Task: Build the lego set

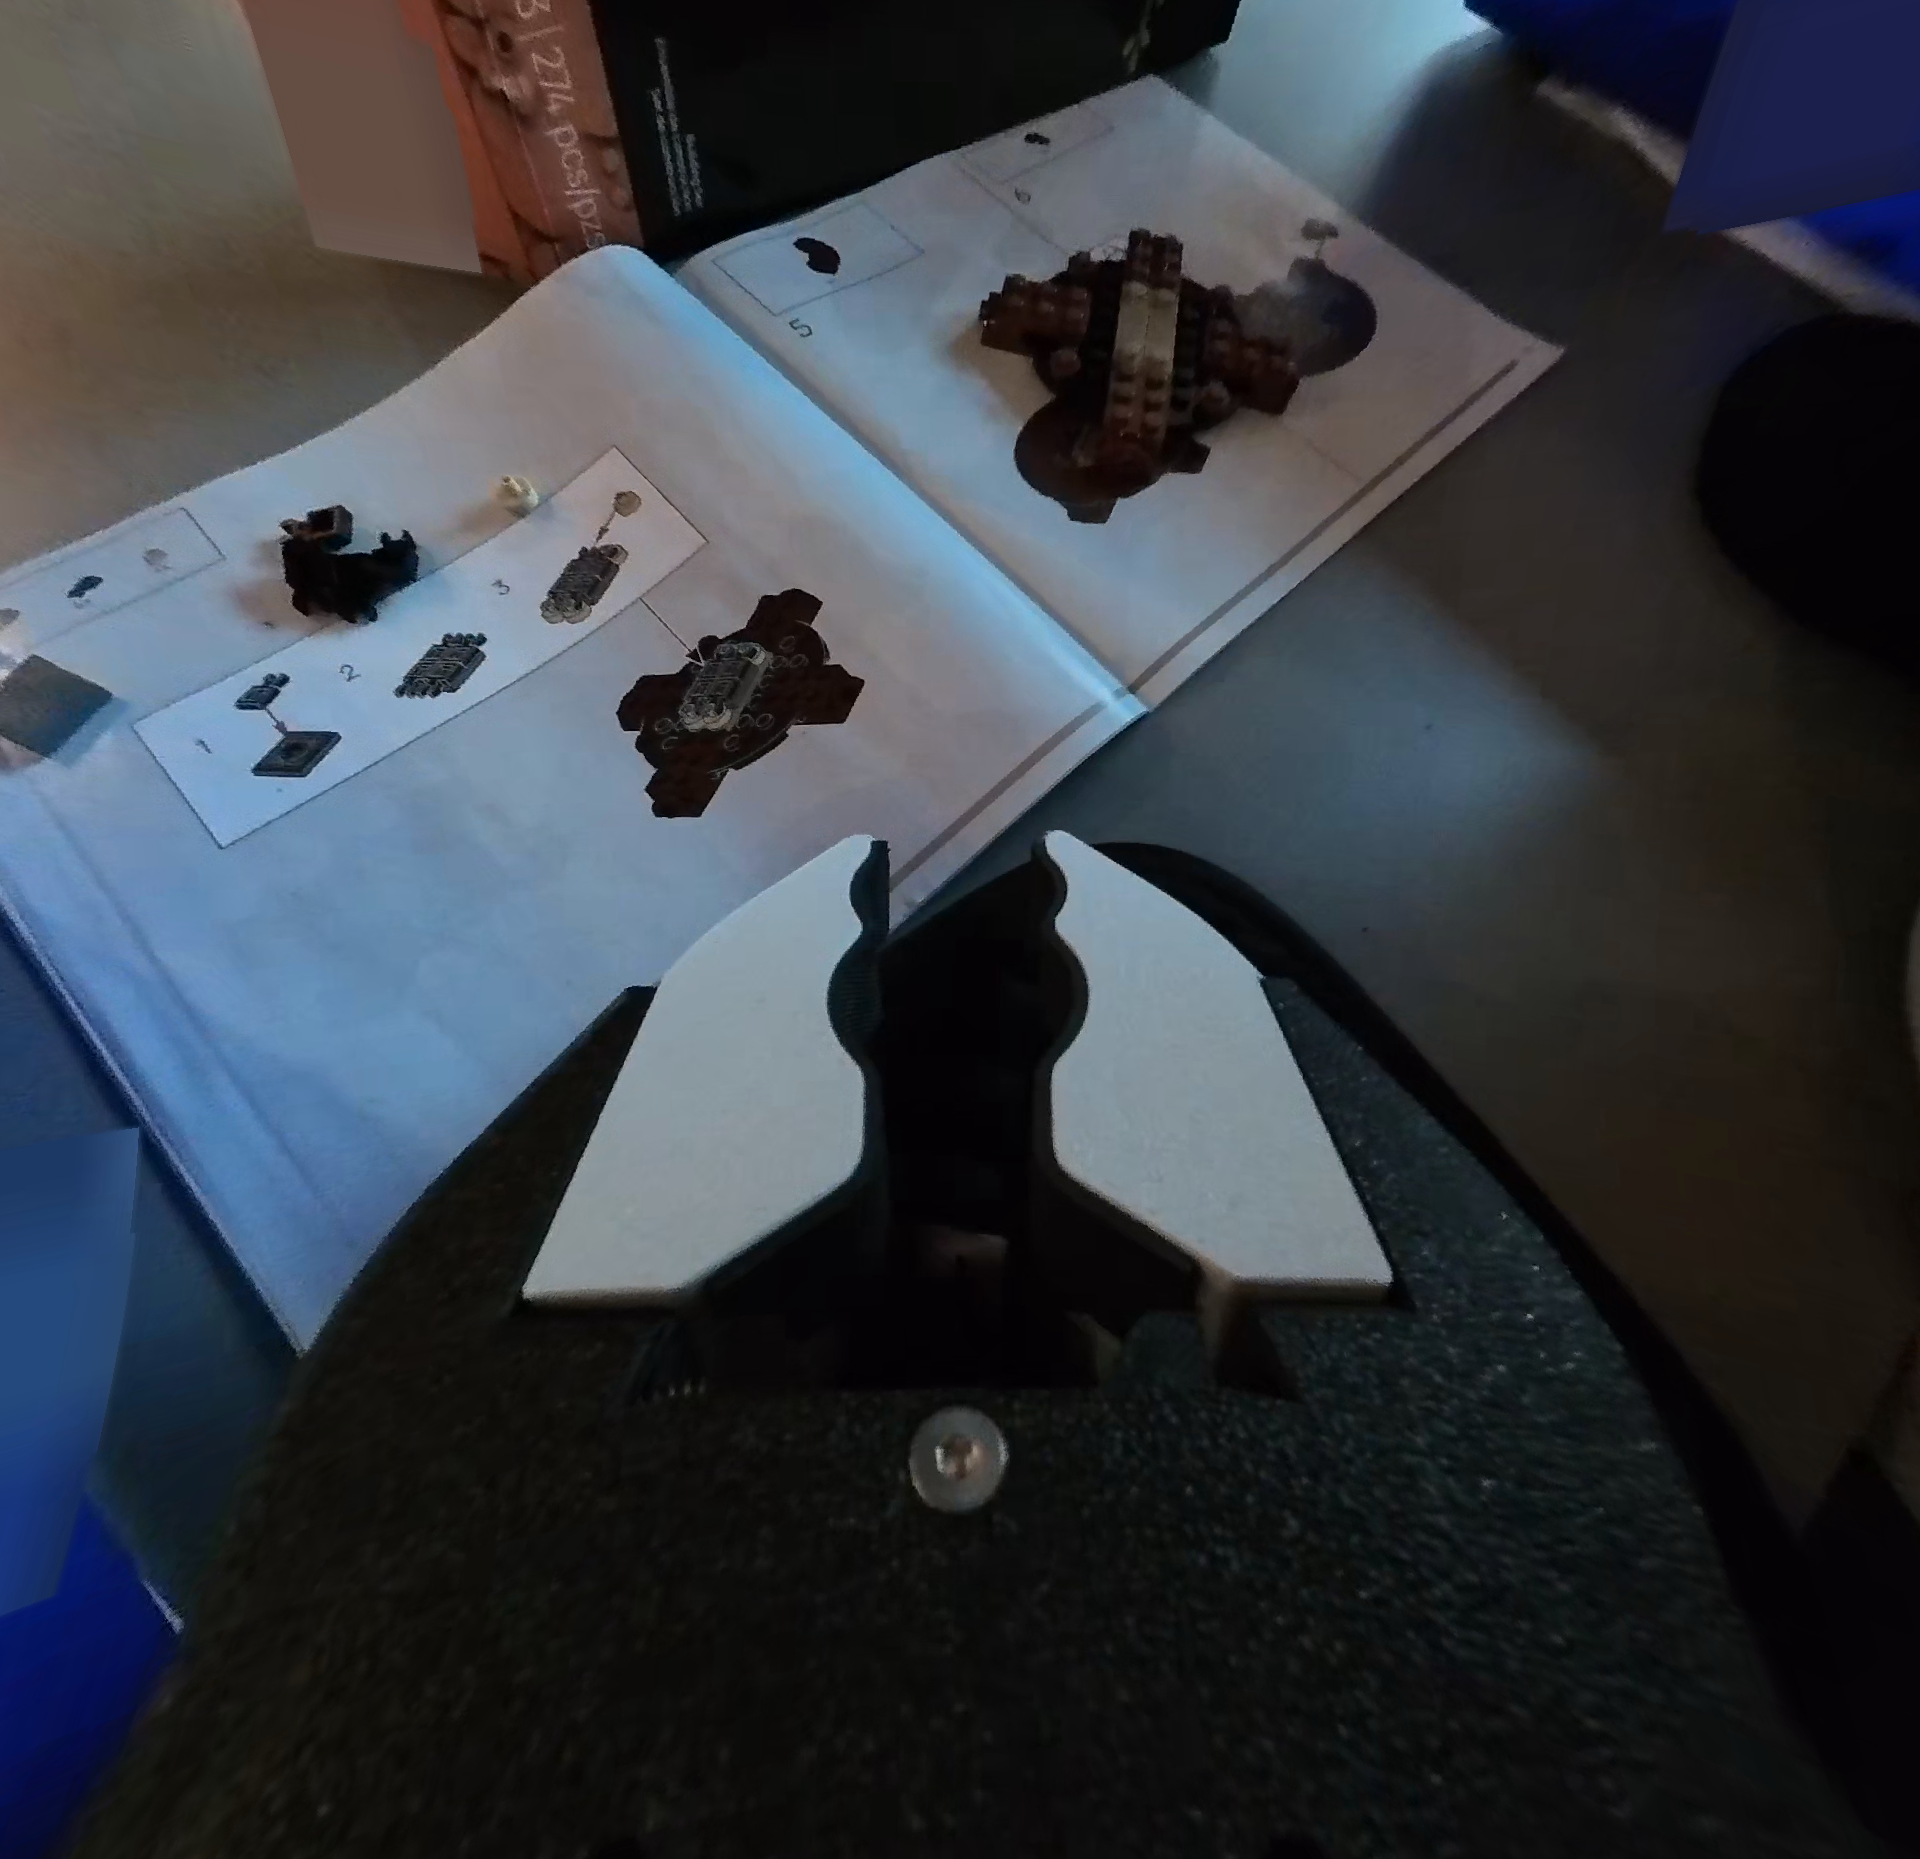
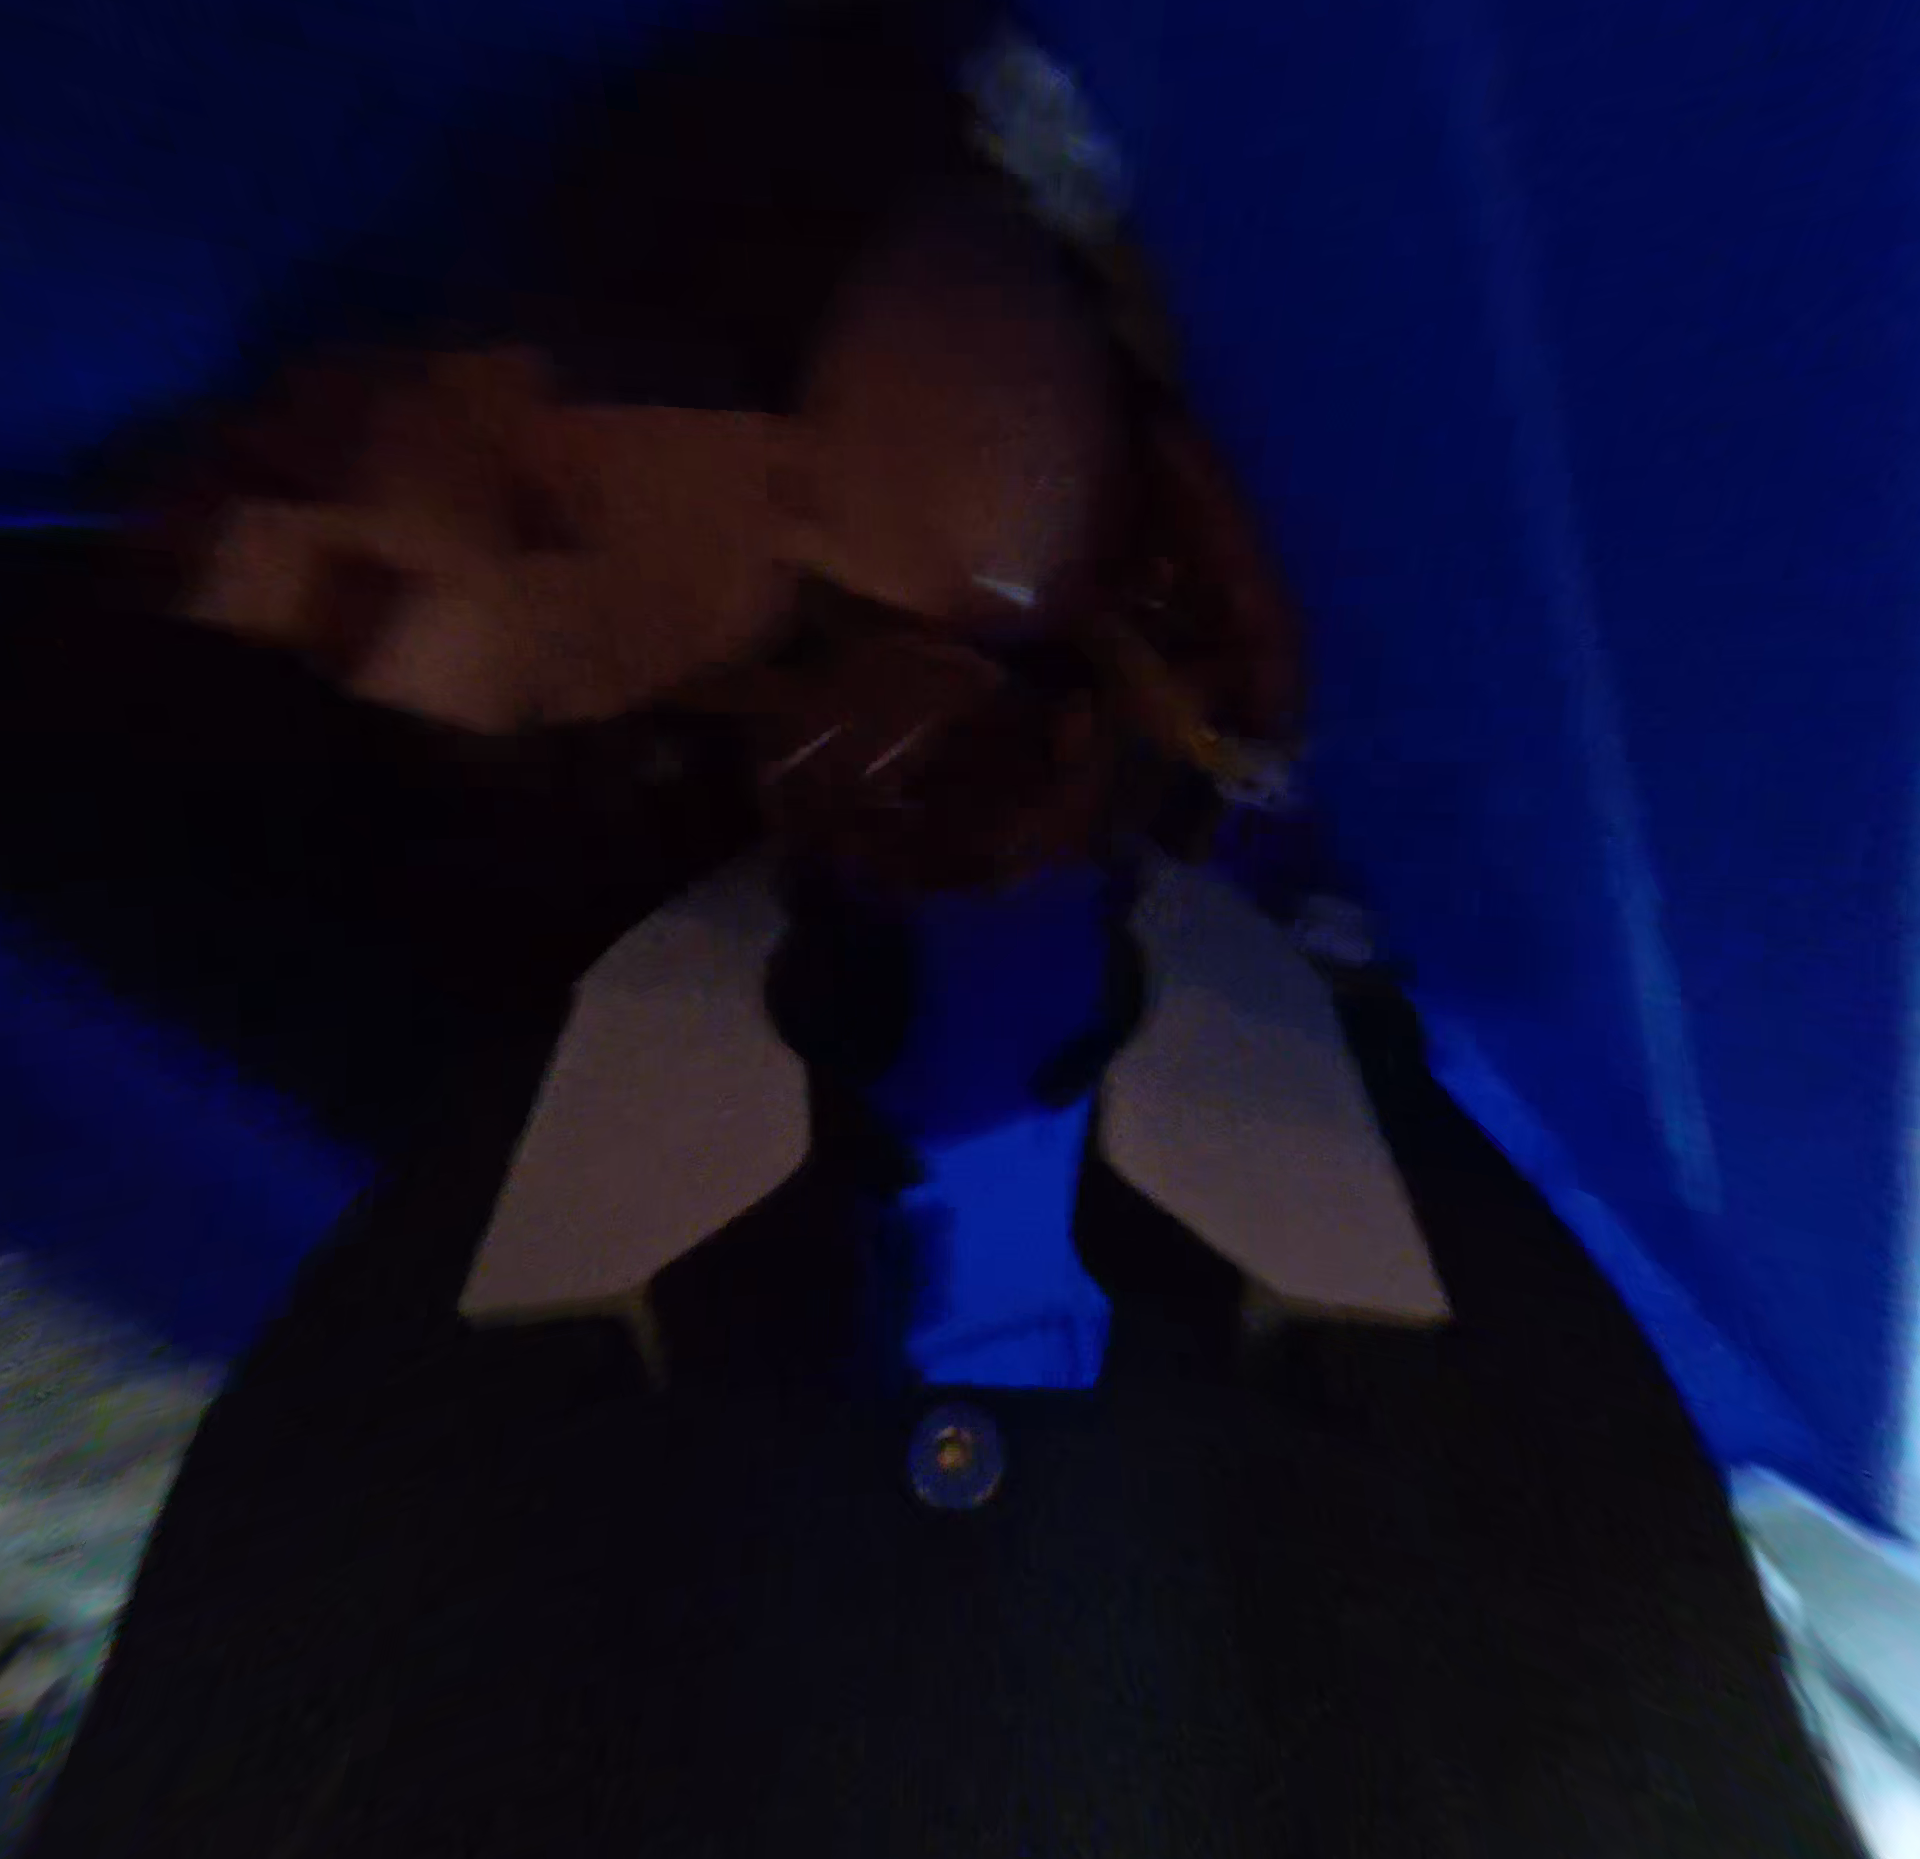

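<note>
An open instruction booklet [image 1: 582,874] lay spread on the grey table [image 1: 1455,926], and behind it, at the table's far edge, stood a dark box [image 1: 883,74] with a pink-sided box [image 1: 520,116] beside it. On the booklet's right page sat a brown brick model [image 1: 1138,349] with a pale strip running across its top; on the left page lay a small heap of black pieces [image 1: 348,573] and, just beyond it, one tiny cream piece [image 1: 516,492]. A blue shape [image 1: 1704,74] showed at the far right corner, and a dark rounded mass [image 1: 1818,500] sat at the right edge. The left claw [image 1: 961,853] hovered over the booklet's near edge with its pale fingers [image 1: 748,1061] narrowly apart and nothing between them; the brick model stood well ahead of it and a little to the right, with nothing in the way. The right claw [image 2: 951,926] was seen only in a dim, badly blurred view, deep among blue walls [image 2: 1558,562]; its fingers [image 2: 665,1103] stood wide apart with blue showing through the gap. Just past its tips lay a jumble of brownish pieces [image 2: 935,770], too smeared to make out, and I could not tell whether the claw touched them.
</note>
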{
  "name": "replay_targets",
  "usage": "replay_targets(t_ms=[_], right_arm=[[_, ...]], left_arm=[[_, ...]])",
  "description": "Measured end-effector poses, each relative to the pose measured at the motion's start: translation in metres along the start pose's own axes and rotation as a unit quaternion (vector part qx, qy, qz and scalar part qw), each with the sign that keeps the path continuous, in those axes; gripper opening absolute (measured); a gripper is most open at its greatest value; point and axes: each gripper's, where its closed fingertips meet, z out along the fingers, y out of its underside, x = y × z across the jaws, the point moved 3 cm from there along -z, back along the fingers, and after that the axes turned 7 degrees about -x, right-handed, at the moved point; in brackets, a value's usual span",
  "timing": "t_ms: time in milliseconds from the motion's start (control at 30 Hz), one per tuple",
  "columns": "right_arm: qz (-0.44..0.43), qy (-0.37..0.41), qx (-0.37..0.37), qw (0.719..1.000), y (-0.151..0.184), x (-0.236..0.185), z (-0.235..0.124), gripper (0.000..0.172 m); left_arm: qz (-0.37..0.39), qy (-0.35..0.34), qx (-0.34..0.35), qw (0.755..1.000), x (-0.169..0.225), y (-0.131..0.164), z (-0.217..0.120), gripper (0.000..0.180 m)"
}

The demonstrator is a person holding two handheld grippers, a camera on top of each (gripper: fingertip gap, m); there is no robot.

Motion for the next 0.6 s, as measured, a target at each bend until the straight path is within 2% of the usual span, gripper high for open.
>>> replay_targets(t_ms=[33, 67, 167, 333, 500, 600], right_arm=[[0.000, -0.041, 0.021, 0.999, -0.002, -0.010, -0.007, 0.049], [0.007, -0.049, 0.037, 0.998, -0.001, -0.012, -0.015, 0.046], [0.028, 0.033, 0.071, 0.997, 0.014, 0.004, -0.042, 0.044], [0.076, 0.113, 0.103, 0.985, 0.042, 0.010, -0.066, 0.041], [0.132, 0.154, 0.196, 0.959, 0.057, -0.006, -0.078, 0.020], [0.176, 0.161, 0.244, 0.940, 0.070, -0.026, -0.082, 0.018]], left_arm=[[0.003, -0.003, 0.000, 1.000, 0.000, 0.000, 0.000, 0.026], [0.006, -0.006, -0.002, 1.000, 0.000, 0.000, 0.000, 0.026], [0.011, -0.009, -0.006, 1.000, 0.001, 0.001, 0.001, 0.026], [0.000, 0.004, -0.002, 1.000, 0.001, 0.000, 0.000, 0.026], [0.006, 0.007, -0.004, 1.000, 0.002, 0.000, 0.001, 0.028], [0.011, 0.009, -0.007, 1.000, 0.003, 0.001, 0.001, 0.030]])
